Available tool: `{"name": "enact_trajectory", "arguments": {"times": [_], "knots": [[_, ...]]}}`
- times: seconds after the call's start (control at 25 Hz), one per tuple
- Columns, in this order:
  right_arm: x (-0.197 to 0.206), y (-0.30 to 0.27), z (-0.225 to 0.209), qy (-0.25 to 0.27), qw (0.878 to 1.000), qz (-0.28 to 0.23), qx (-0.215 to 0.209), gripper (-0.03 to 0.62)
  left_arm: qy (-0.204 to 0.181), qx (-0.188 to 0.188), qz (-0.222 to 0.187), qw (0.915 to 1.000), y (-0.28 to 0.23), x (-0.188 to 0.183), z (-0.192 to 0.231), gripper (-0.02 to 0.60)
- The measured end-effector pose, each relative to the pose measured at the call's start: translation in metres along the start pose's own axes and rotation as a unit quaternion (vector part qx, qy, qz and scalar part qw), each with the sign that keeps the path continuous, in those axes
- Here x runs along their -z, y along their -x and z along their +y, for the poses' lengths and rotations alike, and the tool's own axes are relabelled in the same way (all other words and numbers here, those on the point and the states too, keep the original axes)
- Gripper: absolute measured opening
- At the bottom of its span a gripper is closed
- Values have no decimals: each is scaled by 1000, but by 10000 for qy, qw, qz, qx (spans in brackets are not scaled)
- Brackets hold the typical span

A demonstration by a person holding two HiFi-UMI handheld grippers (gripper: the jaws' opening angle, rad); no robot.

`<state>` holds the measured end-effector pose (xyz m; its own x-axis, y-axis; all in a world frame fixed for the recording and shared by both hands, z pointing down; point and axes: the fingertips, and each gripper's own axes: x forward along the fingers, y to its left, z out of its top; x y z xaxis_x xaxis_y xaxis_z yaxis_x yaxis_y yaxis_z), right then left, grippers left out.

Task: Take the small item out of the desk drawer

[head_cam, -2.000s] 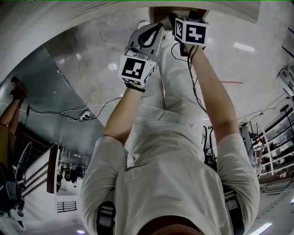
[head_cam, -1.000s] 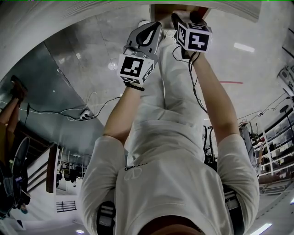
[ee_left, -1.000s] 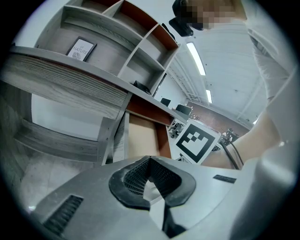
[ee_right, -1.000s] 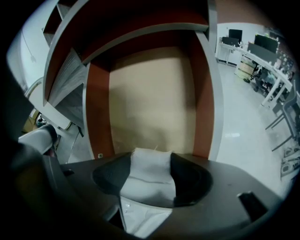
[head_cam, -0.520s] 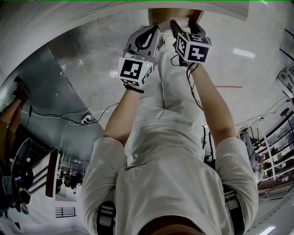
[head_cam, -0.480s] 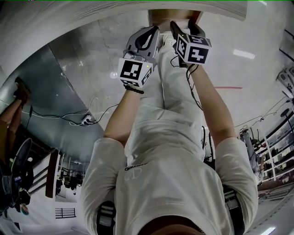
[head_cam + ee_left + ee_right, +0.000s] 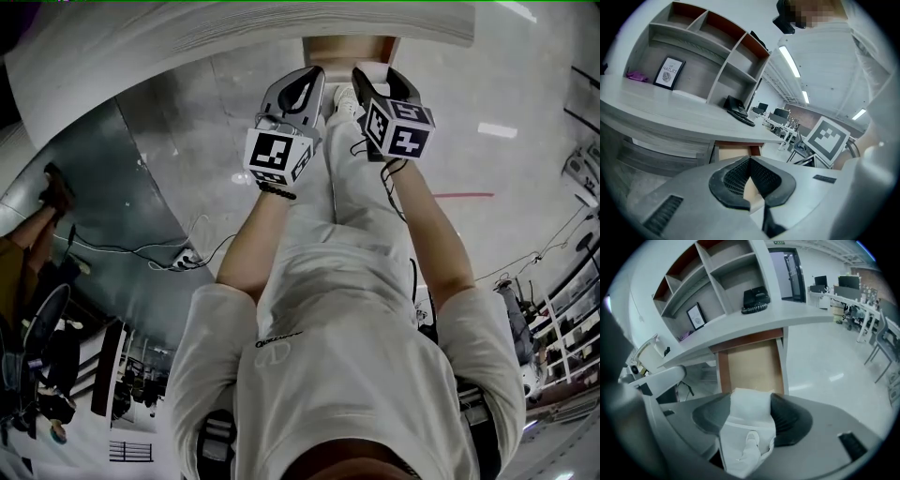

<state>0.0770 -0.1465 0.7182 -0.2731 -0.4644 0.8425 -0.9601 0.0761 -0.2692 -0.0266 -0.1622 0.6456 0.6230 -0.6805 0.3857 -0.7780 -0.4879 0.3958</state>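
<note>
Grippers hang side by side at 12 o'clock in the head view, the left gripper (image 7: 309,80) beside the right gripper (image 7: 380,77), just short of the open desk drawer (image 7: 347,47). In the left gripper view the jaw tips touch, pinching nothing visible. In the right gripper view the jaws stand spread, white trousers (image 7: 749,418) showing between them and the desk drawer at 12 o'clock. The small item cannot be made out.

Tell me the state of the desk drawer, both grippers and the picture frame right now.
Drawer: pulled open, no item in the part that shows.
Left gripper: shut, nothing held.
Right gripper: open, nothing held.
Picture frame: standing upright.
</note>
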Motion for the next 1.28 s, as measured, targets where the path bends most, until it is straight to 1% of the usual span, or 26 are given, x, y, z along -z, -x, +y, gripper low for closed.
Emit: {"name": "enact_trajectory", "arguments": {"times": [0.16, 0.28, 0.64, 0.92, 1.08, 1.28], "knots": [[-8, 25, 0, 55, 9999, -124, 6, 264, -2, -1, 2, 10000, 5, -11, -9, -2], [-17, 40, 4, 39, 9997, -219, -66, 264, -31, -20, 32, 10000, 10, -19, -13, -2], [-68, 114, 32, 181, 9962, -774, -342, 264, -237, 0, 15, 9997, 34, -68, -28, -2], [-121, 168, 36, 251, 9896, -1351, -427, 263, -493, -52, -179, 9986, 43, -115, -33, -2], [-149, 194, 40, 276, 9848, -1664, -420, 262, -512, -115, -304, 9982, 51, -143, -33, -2], [-189, 238, 47, 402, 9746, -2159, -433, 262, -510, -63, -654, 9965, 64, -190, -47, -2]]}}
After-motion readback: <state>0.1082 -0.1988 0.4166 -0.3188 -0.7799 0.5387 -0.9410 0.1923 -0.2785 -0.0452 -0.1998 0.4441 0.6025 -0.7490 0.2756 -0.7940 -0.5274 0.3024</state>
